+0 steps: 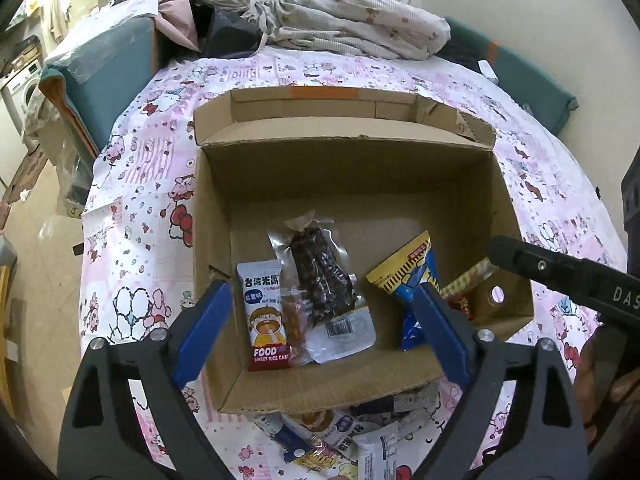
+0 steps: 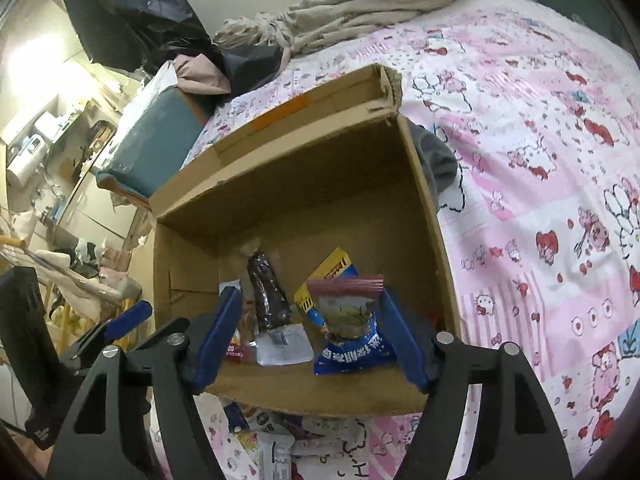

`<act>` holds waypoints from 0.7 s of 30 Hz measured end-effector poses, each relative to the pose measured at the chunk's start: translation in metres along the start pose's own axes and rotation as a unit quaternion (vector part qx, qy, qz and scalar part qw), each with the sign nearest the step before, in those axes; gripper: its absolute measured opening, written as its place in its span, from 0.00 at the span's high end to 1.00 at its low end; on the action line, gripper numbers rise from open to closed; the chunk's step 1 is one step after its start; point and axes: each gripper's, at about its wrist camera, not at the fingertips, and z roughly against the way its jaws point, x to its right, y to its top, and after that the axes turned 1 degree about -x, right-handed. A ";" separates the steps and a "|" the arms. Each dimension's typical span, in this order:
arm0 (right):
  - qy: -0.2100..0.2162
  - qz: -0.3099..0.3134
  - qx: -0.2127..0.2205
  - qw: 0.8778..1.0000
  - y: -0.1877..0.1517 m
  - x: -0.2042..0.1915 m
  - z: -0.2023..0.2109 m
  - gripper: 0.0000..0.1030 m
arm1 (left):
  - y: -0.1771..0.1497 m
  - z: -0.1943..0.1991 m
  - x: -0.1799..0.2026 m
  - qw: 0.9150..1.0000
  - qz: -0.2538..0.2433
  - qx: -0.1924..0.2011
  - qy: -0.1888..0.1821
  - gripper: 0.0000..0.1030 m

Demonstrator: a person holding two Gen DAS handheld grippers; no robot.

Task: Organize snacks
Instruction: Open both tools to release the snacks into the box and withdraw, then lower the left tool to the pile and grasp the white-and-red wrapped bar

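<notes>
An open cardboard box (image 1: 344,176) lies on the pink cartoon bedsheet. Inside are a rice cake packet (image 1: 266,316), a dark vacuum-packed snack (image 1: 320,276) and a blue-and-yellow packet (image 1: 412,280). My left gripper (image 1: 320,332) is open and empty above the box's near edge. My right gripper (image 2: 312,332) is open over the box (image 2: 288,184); a small snack packet with a pink crimped top (image 2: 348,308) stands between its fingers, untouched by the pads. The right gripper's finger (image 1: 560,272) shows at the right of the left wrist view.
Several loose snack packets (image 1: 344,436) lie on the sheet in front of the box, also in the right wrist view (image 2: 272,448). A crumpled blanket (image 1: 352,20) is piled behind the box. A teal cushion (image 1: 100,80) is at the bed's left edge.
</notes>
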 end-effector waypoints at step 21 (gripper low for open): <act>0.006 -0.029 0.023 0.999 -0.038 -0.002 0.058 0.28 | -0.034 0.045 -0.032 0.998 0.052 -0.009 0.021 0.13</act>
